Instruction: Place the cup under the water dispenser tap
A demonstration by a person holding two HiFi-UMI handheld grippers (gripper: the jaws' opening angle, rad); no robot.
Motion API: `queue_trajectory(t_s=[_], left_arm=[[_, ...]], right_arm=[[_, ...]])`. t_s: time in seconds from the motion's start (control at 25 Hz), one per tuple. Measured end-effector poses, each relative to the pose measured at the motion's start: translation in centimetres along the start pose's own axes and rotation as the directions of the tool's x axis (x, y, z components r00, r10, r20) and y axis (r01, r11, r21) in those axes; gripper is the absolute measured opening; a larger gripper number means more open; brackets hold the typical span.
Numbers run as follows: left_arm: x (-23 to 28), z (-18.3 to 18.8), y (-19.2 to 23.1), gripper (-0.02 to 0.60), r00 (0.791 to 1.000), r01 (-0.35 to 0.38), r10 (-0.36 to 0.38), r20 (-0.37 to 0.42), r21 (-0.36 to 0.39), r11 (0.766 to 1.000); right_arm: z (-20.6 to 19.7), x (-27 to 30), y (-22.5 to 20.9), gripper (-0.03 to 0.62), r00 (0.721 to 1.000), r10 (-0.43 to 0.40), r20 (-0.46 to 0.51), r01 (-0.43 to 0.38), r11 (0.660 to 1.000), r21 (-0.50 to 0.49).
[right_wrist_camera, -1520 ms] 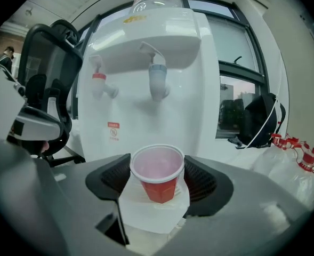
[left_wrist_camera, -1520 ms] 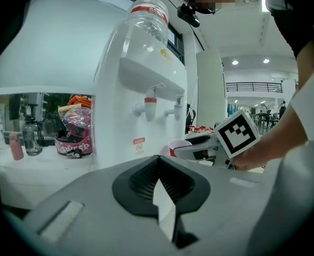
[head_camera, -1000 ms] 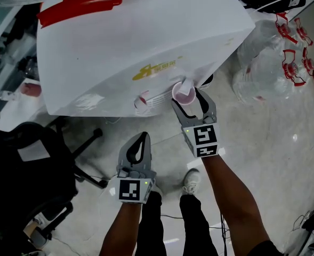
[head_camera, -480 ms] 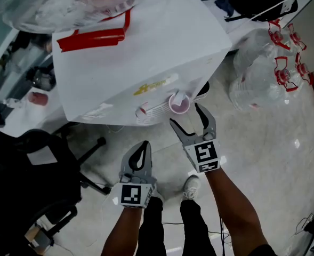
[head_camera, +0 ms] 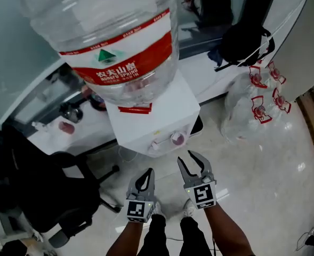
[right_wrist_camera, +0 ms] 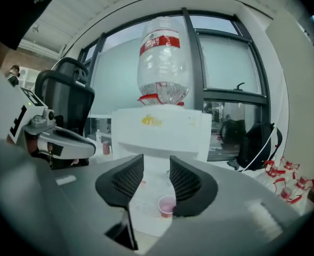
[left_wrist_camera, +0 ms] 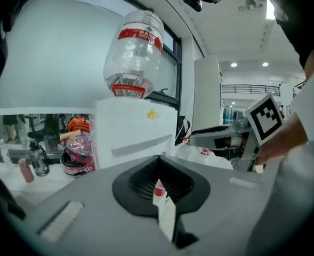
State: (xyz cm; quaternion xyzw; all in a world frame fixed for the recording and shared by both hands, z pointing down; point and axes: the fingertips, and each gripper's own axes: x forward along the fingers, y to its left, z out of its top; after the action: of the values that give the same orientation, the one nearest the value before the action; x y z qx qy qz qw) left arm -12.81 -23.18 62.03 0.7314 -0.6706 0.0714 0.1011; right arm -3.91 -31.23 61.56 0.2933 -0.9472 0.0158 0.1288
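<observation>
Chair [head_camera: 45,188]: black, on the floor, well to the left of the left fingers [left_wrist_camera: 138,183].
Left gripper [head_camera: 148,171]: its 2 fingers are pressed together with nothing between them. They point toward the dispenser.
Bottle [head_camera: 111,41]: 1 large clear bottle with a red label, neck-down on the dispenser, above and ahead of both pairs of fingers.
Dispenser [head_camera: 159,116]: white box, ahead of both grippers and apart from them.
Cup [head_camera: 177,138]: pink, upright on the dispenser's front ledge, ahead of the right fingers [right_wrist_camera: 188,183] and clear of them. In the right gripper view it shows through their gap.
Right gripper [head_camera: 191,161]: its 2 fingers stand apart, having just been closing, with nothing between them.
Empties [head_camera: 252,113]: clear bottles with red handles, on the floor, well to the right of the right fingers.
</observation>
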Motion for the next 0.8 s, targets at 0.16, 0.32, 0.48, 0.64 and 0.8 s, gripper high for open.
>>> queue_trajectory(t_s=[0.16, 0.32, 0.48, 0.64, 0.8], left_arm=[[-2.1, 4.6, -2.6, 0.015, 1.0, 0.019, -0.019, 0.008, -0.037, 0.999], [-4.4, 9.1, -4.7, 0.015, 0.997, 0.07, -0.069, 0.046, -0.023, 0.997], [-5.8, 13.2, -5.3, 0.015, 0.993, 0.092, -0.092, 0.071, 0.003, 0.996], [-7.2, 16.6, -4.9, 0.015, 0.99, 0.096, -0.098, 0.102, 0.028, 0.995], [-8.4, 17.8, -5.0, 0.015, 0.985, 0.117, -0.122, 0.119, 0.047, 0.992]], right_arm=[[4.9, -4.1, -0.3, 0.115, 0.999, -0.049, 0.018, 0.048, 0.999, 0.021], [9.1, -7.6, 0.3, 0.039, 0.995, -0.087, 0.04, 0.086, 0.996, 0.024], [12.5, -10.2, 0.4, 0.005, 0.99, -0.125, 0.061, 0.124, 0.992, 0.024], [14.9, -12.1, 1.5, 0.003, 0.99, -0.119, 0.072, 0.12, 0.993, -0.016], [16.6, -14.0, 1.8, 0.003, 0.987, -0.136, 0.086, 0.14, 0.99, -0.035]])
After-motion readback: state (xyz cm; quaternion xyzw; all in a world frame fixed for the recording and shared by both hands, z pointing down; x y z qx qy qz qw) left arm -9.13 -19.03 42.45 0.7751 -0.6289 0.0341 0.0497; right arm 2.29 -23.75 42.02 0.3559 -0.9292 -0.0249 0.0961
